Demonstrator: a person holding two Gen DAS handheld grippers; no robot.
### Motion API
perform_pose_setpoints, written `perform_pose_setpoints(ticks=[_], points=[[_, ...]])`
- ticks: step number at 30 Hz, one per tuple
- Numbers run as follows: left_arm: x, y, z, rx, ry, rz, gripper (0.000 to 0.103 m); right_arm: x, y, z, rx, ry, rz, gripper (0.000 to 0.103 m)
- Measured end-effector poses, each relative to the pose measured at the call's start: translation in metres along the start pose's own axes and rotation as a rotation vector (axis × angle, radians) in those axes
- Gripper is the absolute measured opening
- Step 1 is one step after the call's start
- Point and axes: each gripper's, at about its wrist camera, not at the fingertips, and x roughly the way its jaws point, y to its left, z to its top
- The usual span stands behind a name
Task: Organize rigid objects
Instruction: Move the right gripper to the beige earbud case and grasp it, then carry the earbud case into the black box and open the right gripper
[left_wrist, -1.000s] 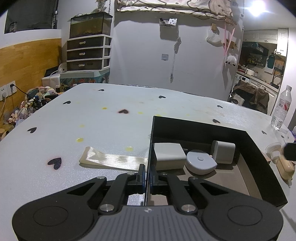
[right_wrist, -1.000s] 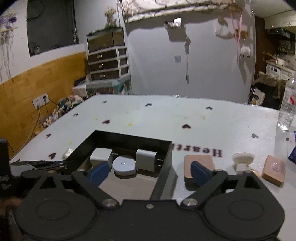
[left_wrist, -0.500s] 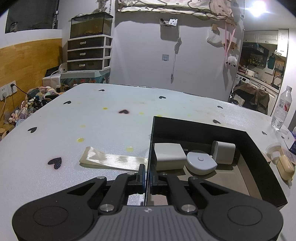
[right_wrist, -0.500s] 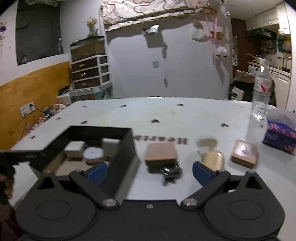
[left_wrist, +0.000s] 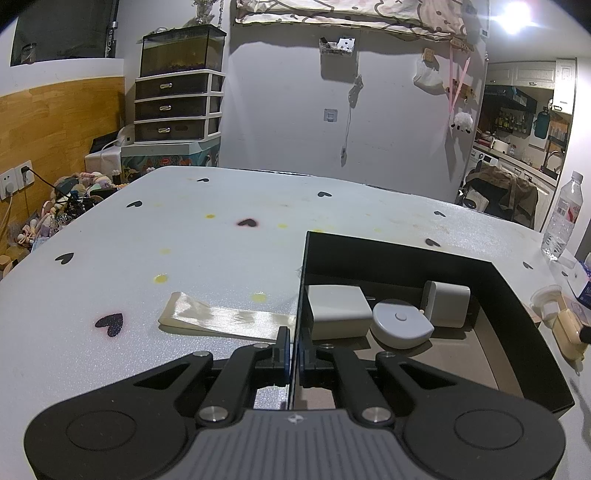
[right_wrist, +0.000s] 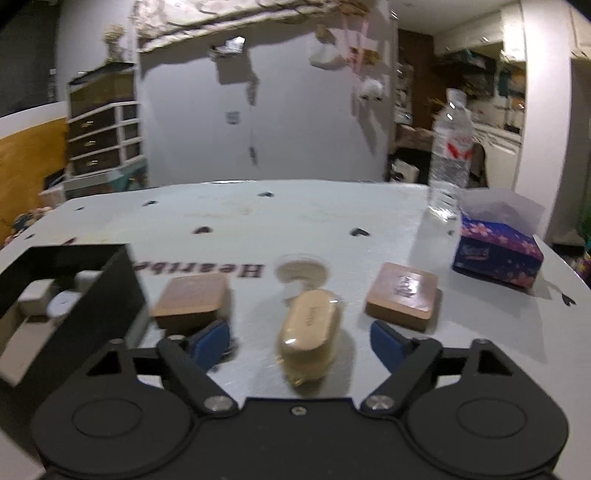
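My left gripper (left_wrist: 294, 350) is shut on the left wall of the black box (left_wrist: 517, 317). Inside the box lie a white block (left_wrist: 338, 312), a round grey-white device (left_wrist: 400, 326) and a white charger (left_wrist: 447, 302). My right gripper (right_wrist: 301, 341) is open, and a beige oval case (right_wrist: 308, 328) lies on the table between its blue fingers (right_wrist: 212, 341). A brown square block (right_wrist: 190, 301) lies left of the case, another brown block (right_wrist: 402, 290) right of it. A small clear-lidded cup (right_wrist: 301, 269) stands behind the case. The box also shows in the right wrist view (right_wrist: 110, 291).
A water bottle (right_wrist: 448, 155) and a blue tissue box (right_wrist: 498, 251) stand at the table's right side. A strip of shiny ribbon (left_wrist: 221, 319) lies left of the box. The white table (left_wrist: 184, 240) has black heart marks.
My right gripper has swung right from above the box and come down around the beige case. The left gripper has not moved.
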Motion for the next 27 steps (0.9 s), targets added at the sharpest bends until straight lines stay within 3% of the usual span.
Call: perform_pose_setpoints(ticks=[8, 12, 20, 27], points=[[0.000, 0.000, 0.000, 0.001, 0.000, -0.001, 0.004, 0.041, -0.020, 0.011, 0.213, 0.145, 0.014, 0.056], [0.000, 0.000, 0.000, 0.000, 0.000, -0.001, 0.004, 0.048, -0.017, 0.012, 0.224, 0.166, 0.028, 0.047], [0.000, 0.000, 0.000, 0.000, 0.000, 0.000, 0.004, 0.028, -0.015, 0.011, 0.222, 0.199, 0.035, 0.046], [-0.001, 0.001, 0.001, -0.002, 0.000, 0.000, 0.004, -0.026, 0.017, 0.033, 0.189, 0.108, 0.209, 0.046]])
